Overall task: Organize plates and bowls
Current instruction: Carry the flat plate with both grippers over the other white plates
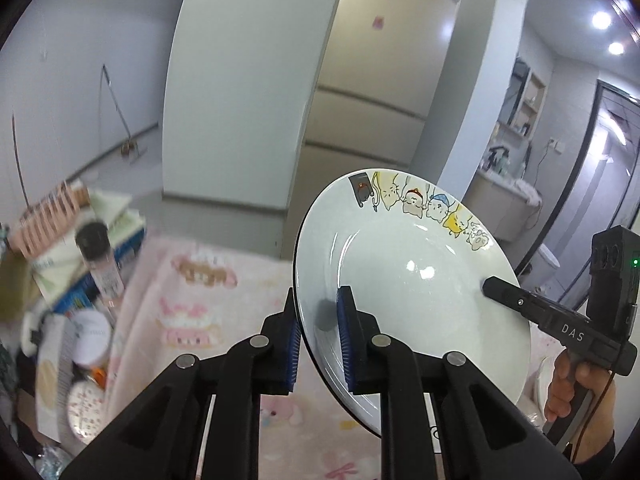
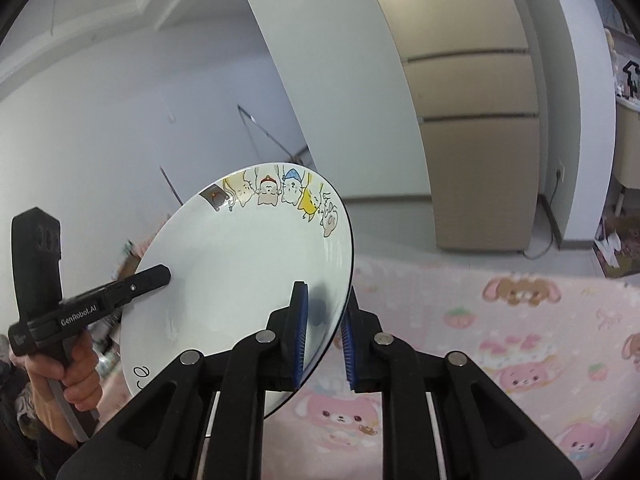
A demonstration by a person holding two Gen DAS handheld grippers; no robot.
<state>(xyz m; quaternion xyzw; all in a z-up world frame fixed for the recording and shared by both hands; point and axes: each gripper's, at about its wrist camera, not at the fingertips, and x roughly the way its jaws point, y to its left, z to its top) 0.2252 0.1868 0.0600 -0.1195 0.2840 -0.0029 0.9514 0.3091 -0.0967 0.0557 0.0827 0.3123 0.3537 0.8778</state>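
A white plate with cartoon cats along its far rim is held up in the air, tilted, above a pink cartoon tablecloth. My left gripper is shut on the plate's left rim, one blue pad on each face. My right gripper is shut on the plate's right rim. Each gripper shows in the other's view: the right one and the left one, both reaching onto the plate's rim.
At the table's left end stand a dark-capped bottle, boxes, a white tub and a patterned dish. A tall fridge stands behind the table. A counter with clutter is at the right.
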